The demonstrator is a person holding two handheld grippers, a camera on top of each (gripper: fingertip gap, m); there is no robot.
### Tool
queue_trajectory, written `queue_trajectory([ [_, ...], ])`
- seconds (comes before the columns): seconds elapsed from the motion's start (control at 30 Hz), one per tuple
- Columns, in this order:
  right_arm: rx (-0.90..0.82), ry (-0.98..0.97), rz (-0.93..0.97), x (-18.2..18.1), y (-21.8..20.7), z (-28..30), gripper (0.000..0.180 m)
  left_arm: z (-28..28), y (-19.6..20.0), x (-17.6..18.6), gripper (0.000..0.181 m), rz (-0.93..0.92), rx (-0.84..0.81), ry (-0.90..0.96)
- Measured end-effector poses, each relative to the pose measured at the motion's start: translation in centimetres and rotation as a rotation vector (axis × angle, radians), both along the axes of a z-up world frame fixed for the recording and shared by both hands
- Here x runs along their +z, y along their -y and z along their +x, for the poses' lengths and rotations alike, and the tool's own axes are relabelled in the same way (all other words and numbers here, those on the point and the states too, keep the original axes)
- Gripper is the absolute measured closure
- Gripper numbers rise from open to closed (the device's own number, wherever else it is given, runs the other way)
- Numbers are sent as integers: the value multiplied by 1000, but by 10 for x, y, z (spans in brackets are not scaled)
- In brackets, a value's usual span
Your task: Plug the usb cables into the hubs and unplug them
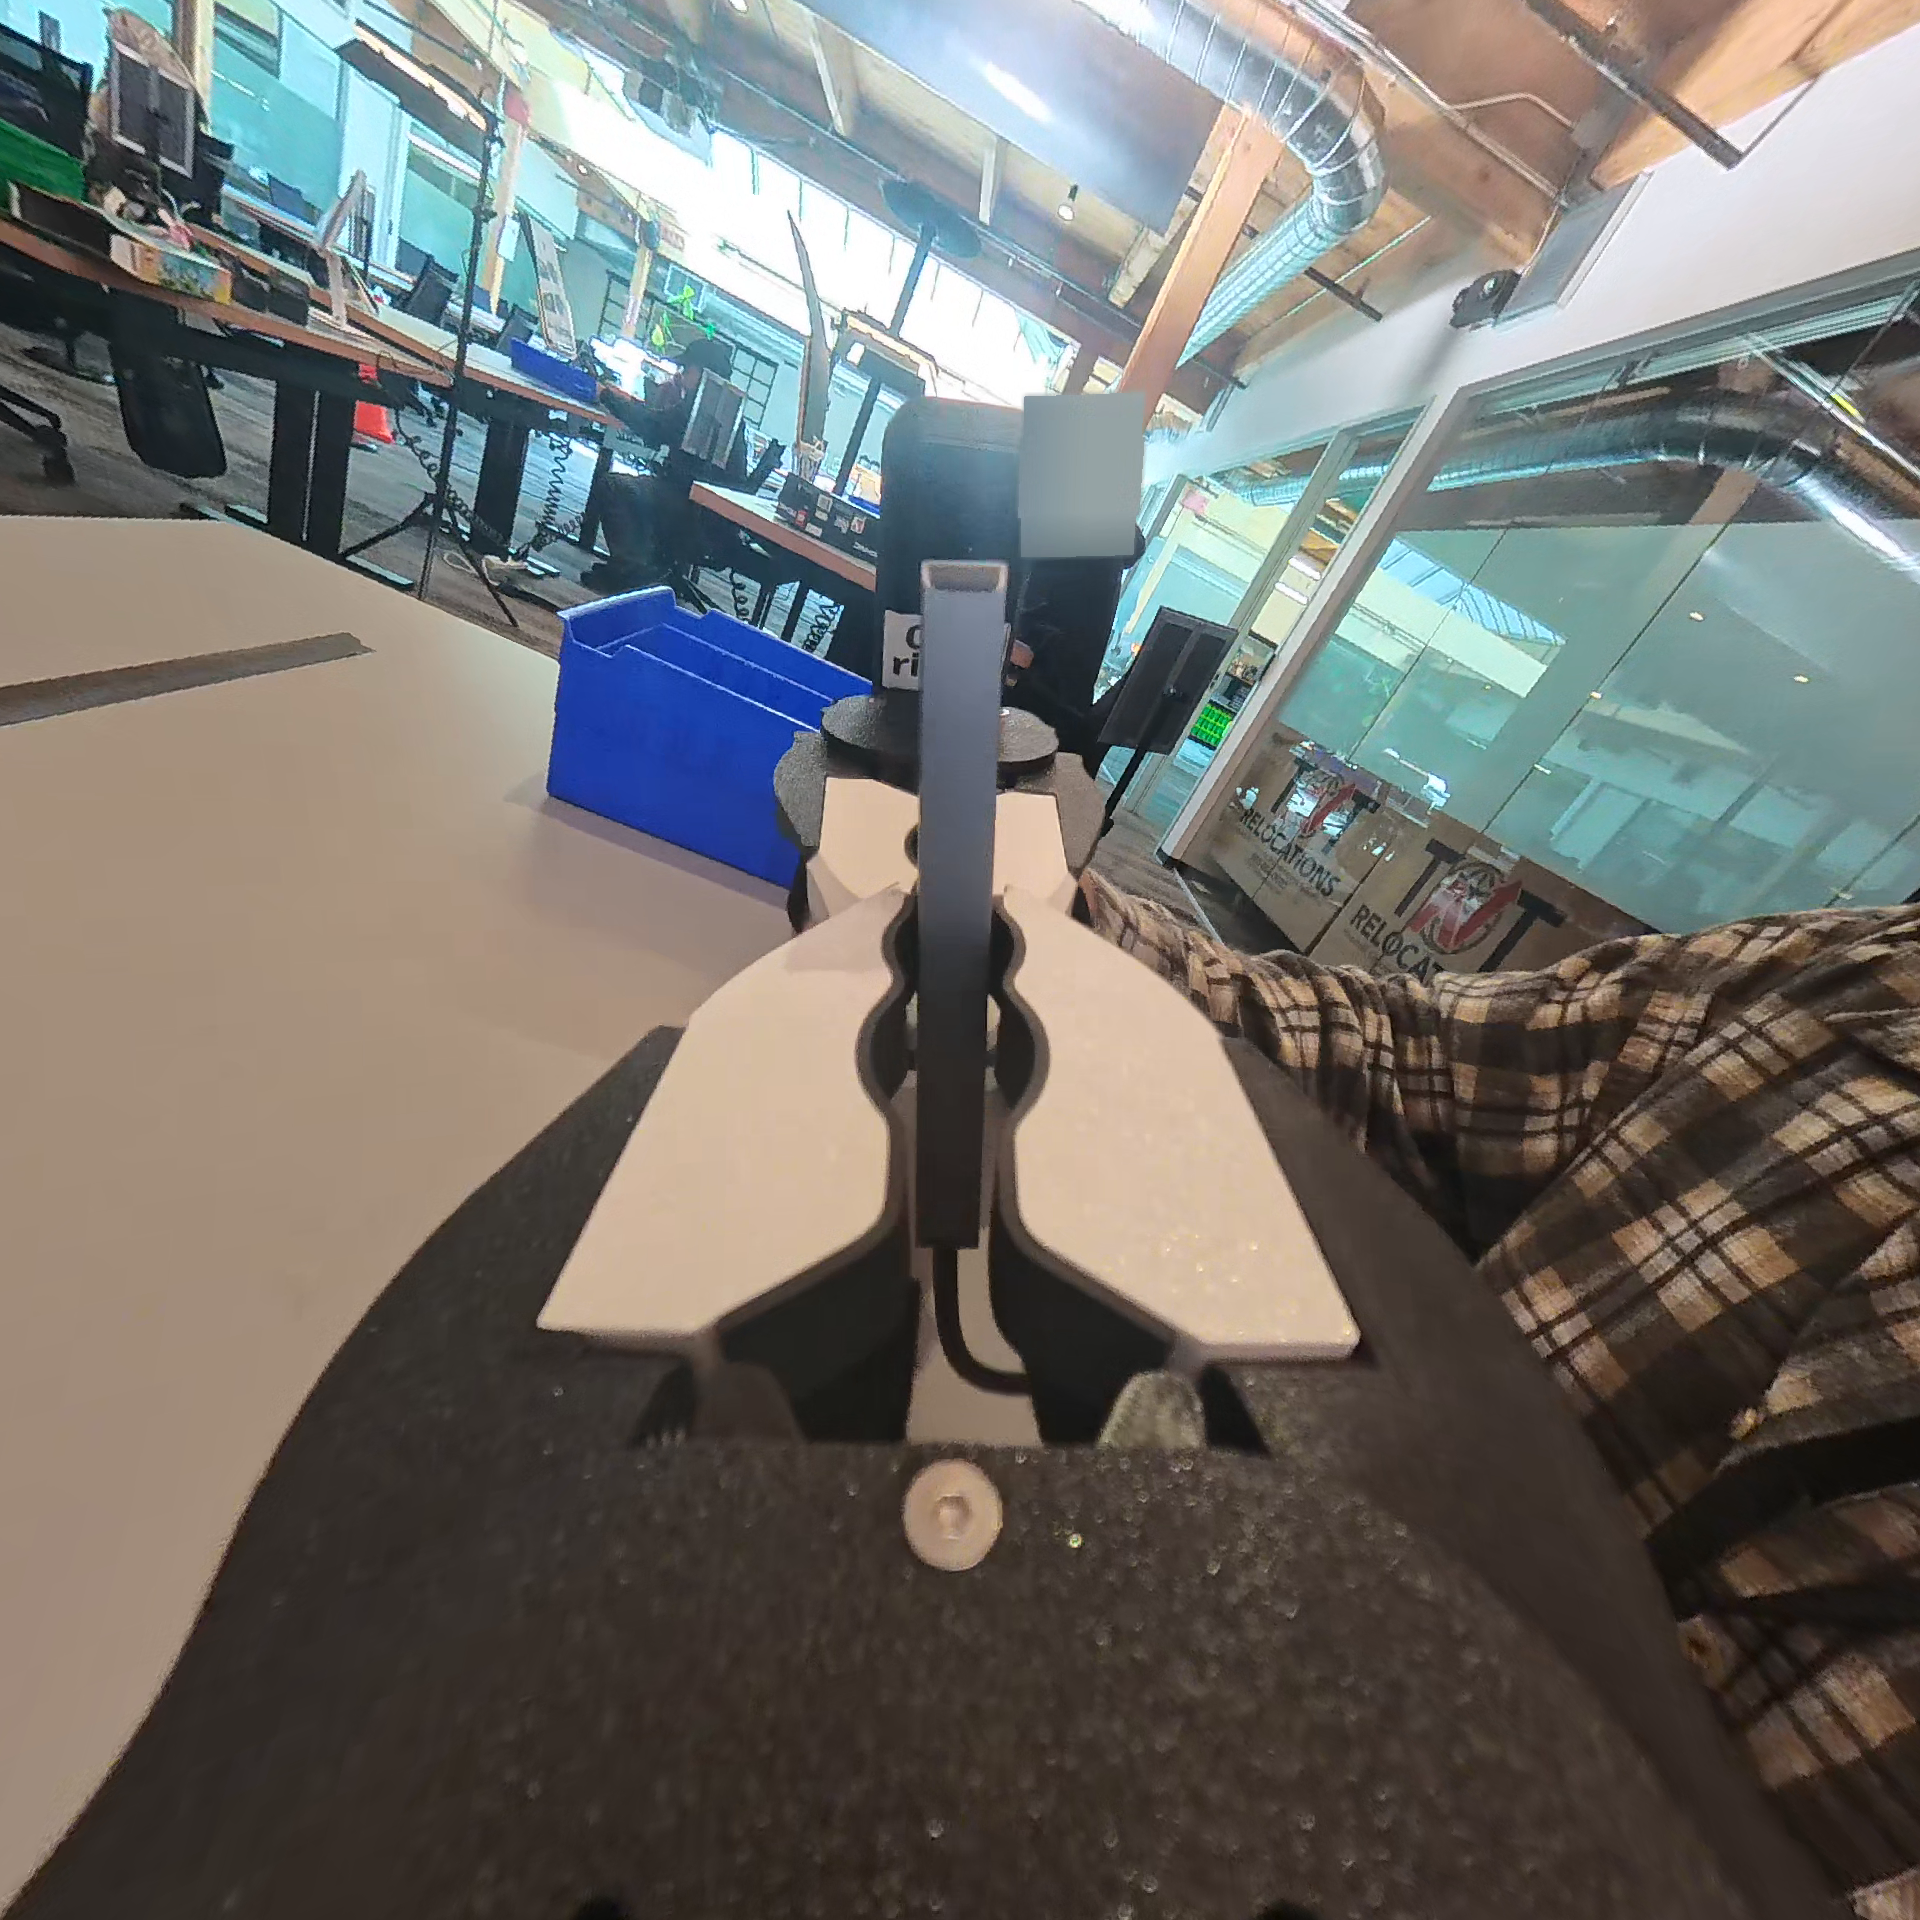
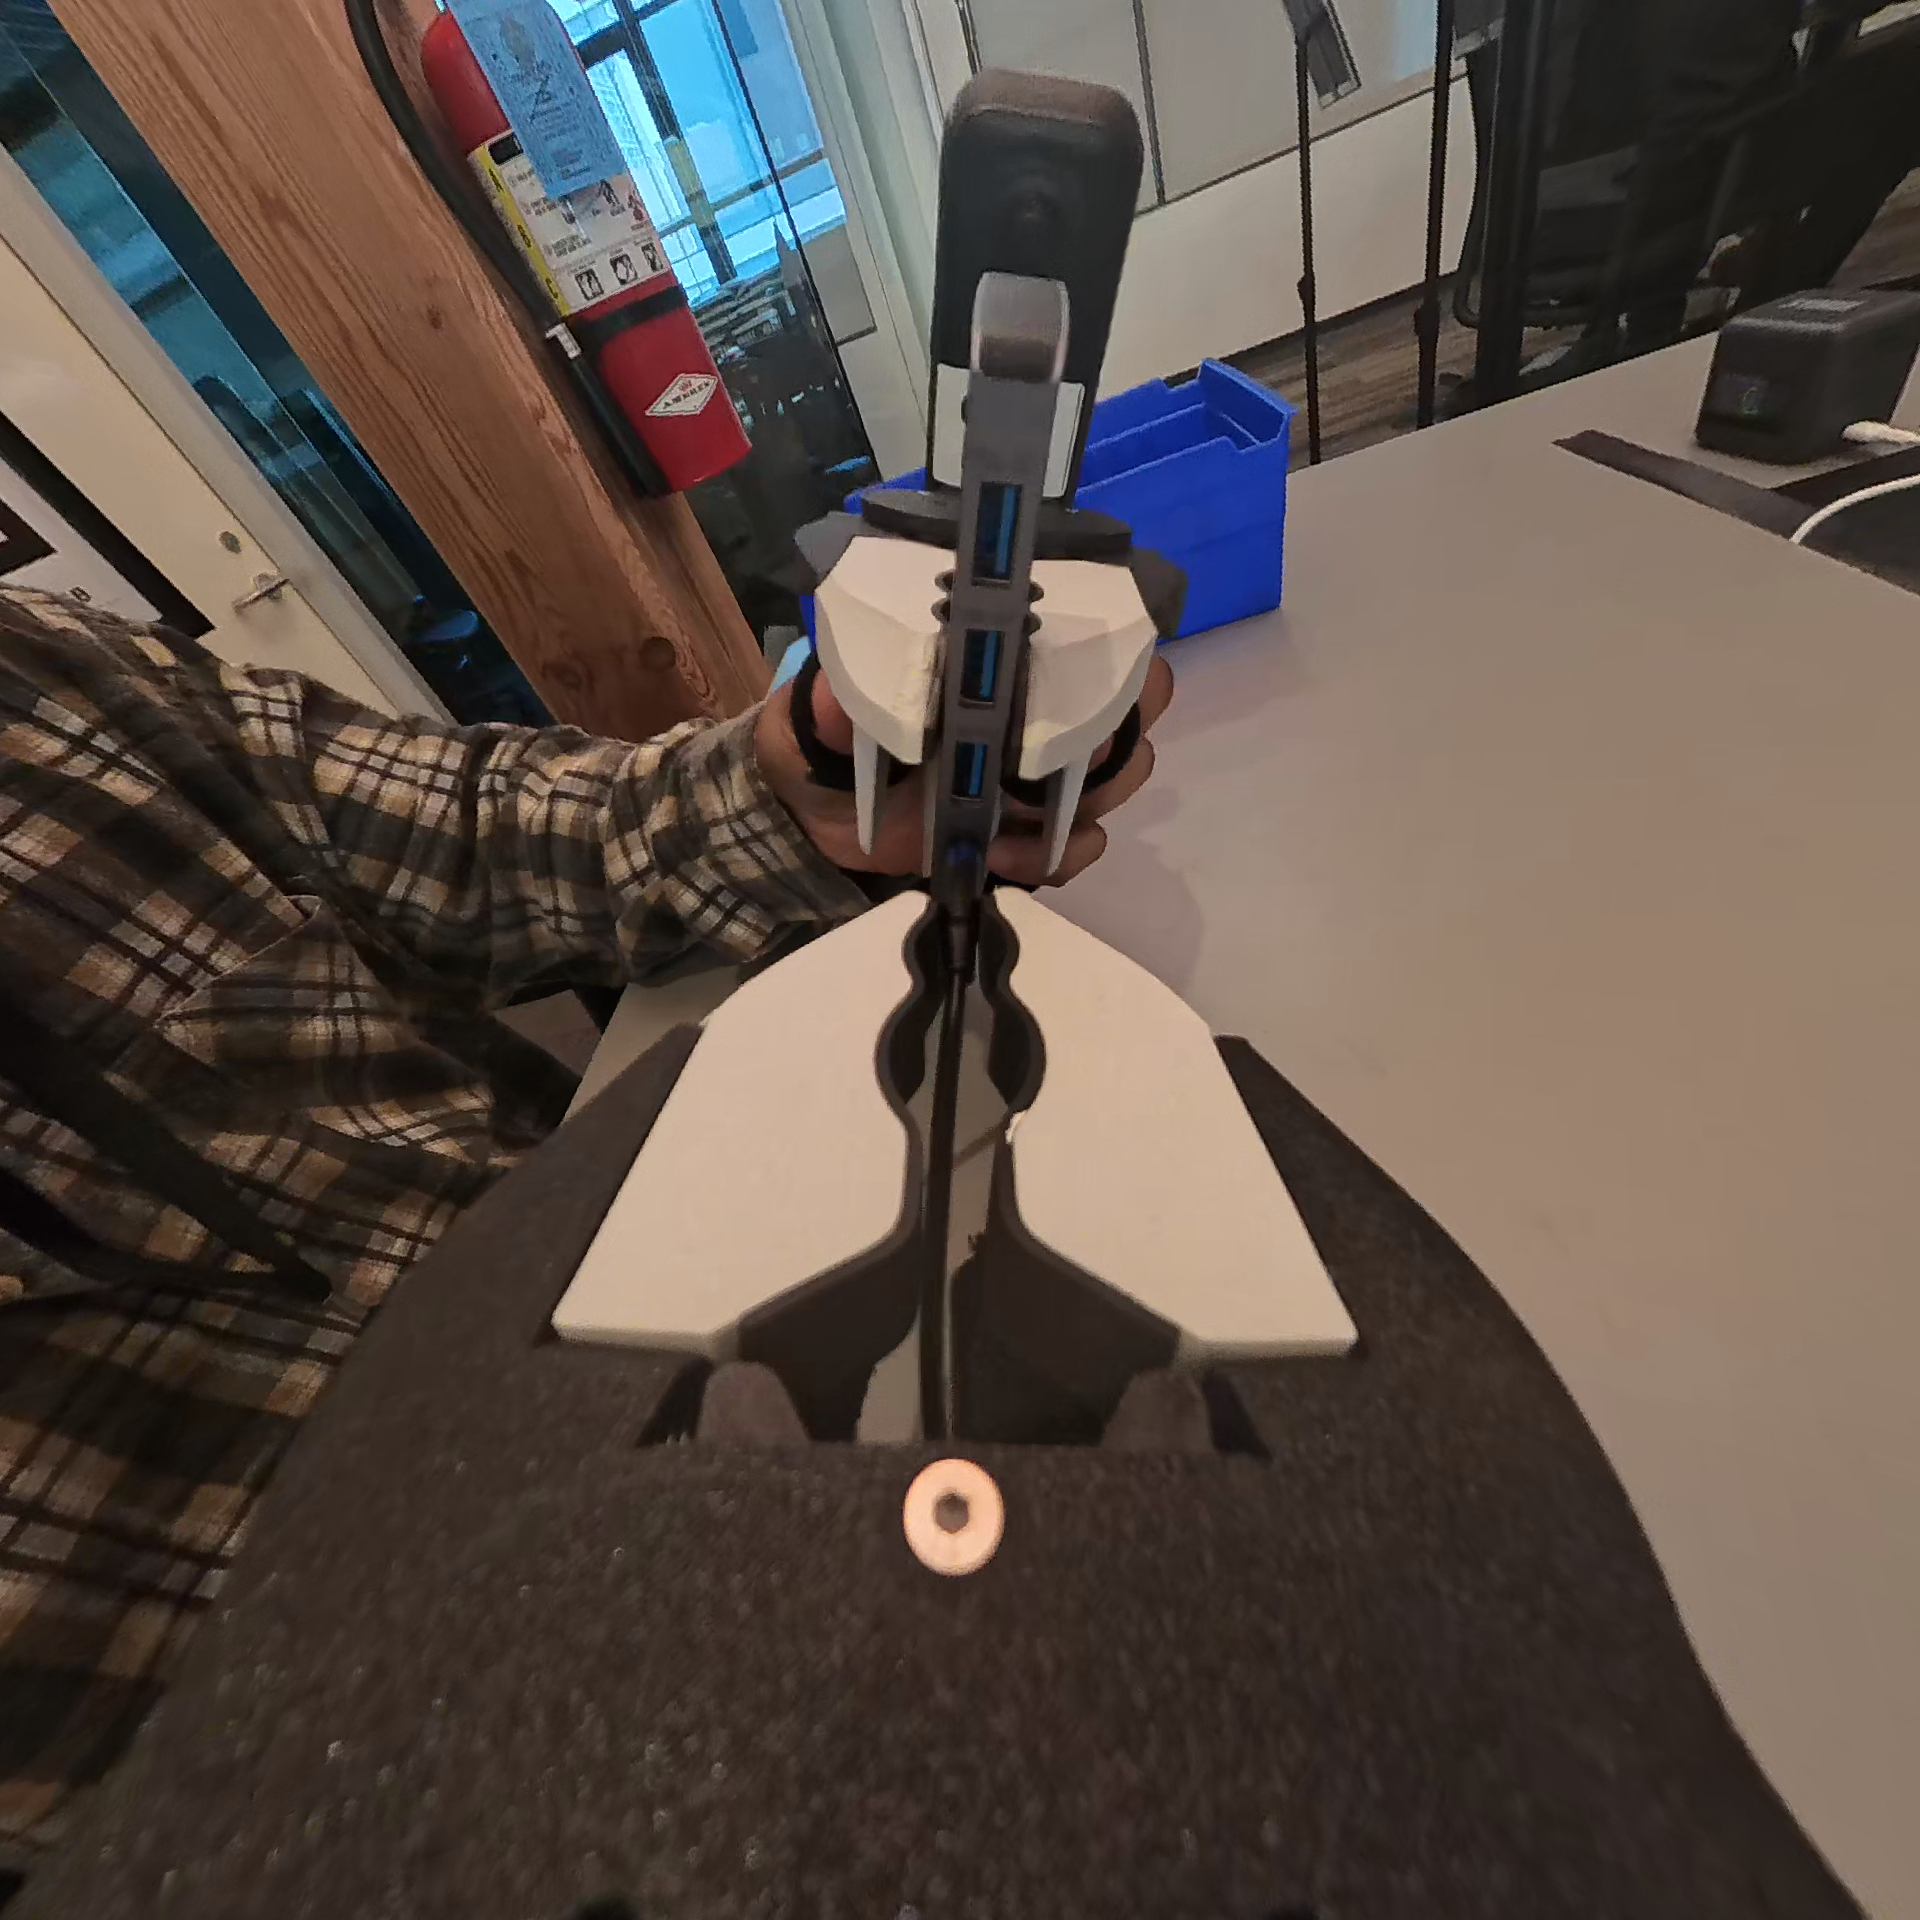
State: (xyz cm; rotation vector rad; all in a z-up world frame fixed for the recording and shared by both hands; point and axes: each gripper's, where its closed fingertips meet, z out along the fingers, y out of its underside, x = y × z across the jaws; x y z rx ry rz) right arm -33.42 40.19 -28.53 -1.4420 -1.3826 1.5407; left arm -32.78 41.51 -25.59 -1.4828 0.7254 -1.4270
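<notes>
Slim grey metal USB hub [image 1: 951,914], frame centre, clamped in left gripper [image 1: 951,935]. Thin black USB cable [image 2: 940,1143] pinched by right gripper [image 2: 958,935]. Advice: align plug squarely with lowest blue port [image 2: 958,860].

Blue bin [image 1: 686,727] blocks bare table [image 1: 260,935] behind tongs.
</notes>
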Motion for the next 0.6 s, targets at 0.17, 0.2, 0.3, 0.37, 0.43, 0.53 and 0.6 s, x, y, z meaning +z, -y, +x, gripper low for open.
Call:
queue_trajectory([
  [0.17, -61, 61, 34, -3, -2, 2, 174, -2, 1, -7, 169, 38, 49, -85],
  [0.2, -69, 74, 29, -3, -2, 4, 174, -1, 2, -7, 169, 45, 54, -97],
  [0.3, -83, 109, 43, 0, 0, 14, 174, 7, 7, -7, 169, 39, 21, -123],
  [0.37, -91, 131, 33, 3, 1, 21, 174, 13, 10, -8, 169, 54, 7, -167],
  [0.43, -107, 124, 9, 8, 3, 29, 174, 18, 14, -7, 169, 67, -1, -205],
  [0.53, -139, 114, 3, 13, 5, 37, 174, 25, 19, -5, 169, 72, -14, -243],
  [0.6, -160, 90, -3, 18, 8, 41, 174, 28, 22, -2, 169, 79, -29, -262],
])
